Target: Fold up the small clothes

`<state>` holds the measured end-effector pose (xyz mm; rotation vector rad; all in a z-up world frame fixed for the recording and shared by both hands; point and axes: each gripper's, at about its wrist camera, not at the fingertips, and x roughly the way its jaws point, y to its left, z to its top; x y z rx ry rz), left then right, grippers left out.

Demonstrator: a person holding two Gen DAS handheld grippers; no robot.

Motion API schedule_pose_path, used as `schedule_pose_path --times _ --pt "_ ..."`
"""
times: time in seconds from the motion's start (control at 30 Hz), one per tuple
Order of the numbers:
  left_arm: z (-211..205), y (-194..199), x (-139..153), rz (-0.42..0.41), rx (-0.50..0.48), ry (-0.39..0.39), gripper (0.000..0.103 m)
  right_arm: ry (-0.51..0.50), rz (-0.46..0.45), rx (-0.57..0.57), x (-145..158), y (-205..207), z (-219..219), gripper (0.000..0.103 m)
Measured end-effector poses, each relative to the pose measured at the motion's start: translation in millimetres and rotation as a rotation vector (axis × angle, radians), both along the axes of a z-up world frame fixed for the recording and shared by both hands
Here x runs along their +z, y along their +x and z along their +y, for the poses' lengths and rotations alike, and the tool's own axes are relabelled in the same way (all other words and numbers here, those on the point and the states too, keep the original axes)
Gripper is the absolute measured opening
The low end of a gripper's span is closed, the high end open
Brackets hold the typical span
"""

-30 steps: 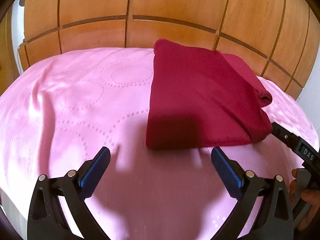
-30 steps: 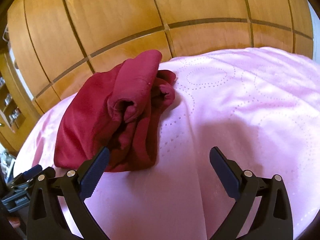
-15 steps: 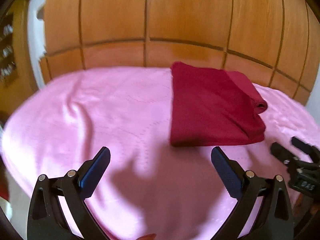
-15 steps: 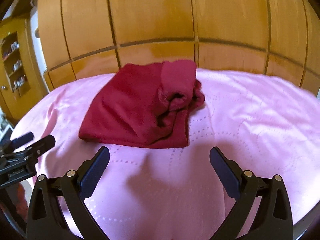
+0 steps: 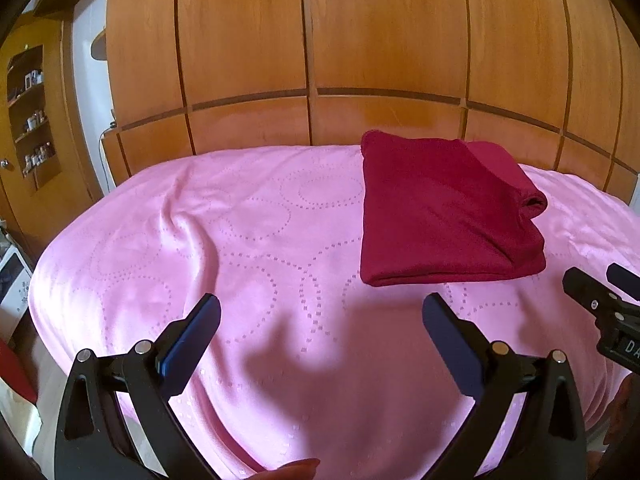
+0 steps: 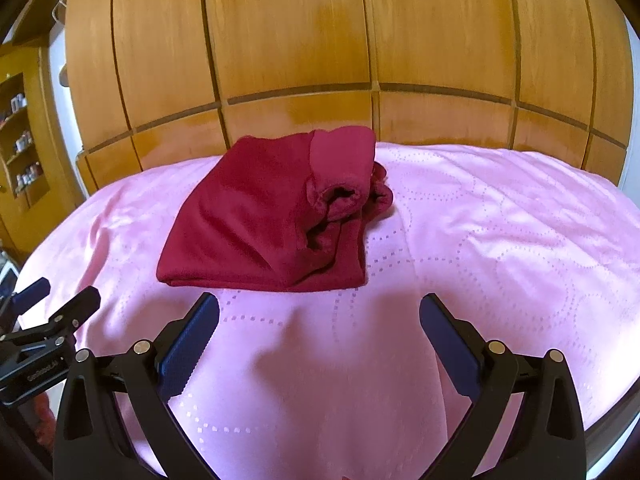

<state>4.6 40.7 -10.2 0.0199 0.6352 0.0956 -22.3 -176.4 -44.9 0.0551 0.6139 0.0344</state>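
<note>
My left gripper [image 5: 321, 330] hangs wide open over the pink bedspread [image 5: 240, 248], holding nothing; the folded dark red garment [image 5: 444, 212] lies ahead and to its right. My right gripper [image 6: 319, 330] is just as wide and empty, the garment [image 6: 272, 216] ahead, slightly left.

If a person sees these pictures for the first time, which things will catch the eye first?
First, the dark red folded garment, lying on the pink bedspread near its far edge. Behind the bed rises a wall of orange wooden panels. Both tools, left tool and right tool, hang open and empty nearer the camera.
</note>
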Motion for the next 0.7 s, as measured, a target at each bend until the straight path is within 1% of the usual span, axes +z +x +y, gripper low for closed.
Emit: schedule_pose_path --times 0.7 --pt "0.7 0.1 -2.3 0.015 -0.001 -0.014 0.101 -0.019 0.005 0.020 -3.3 -0.3 5.2 0.099"
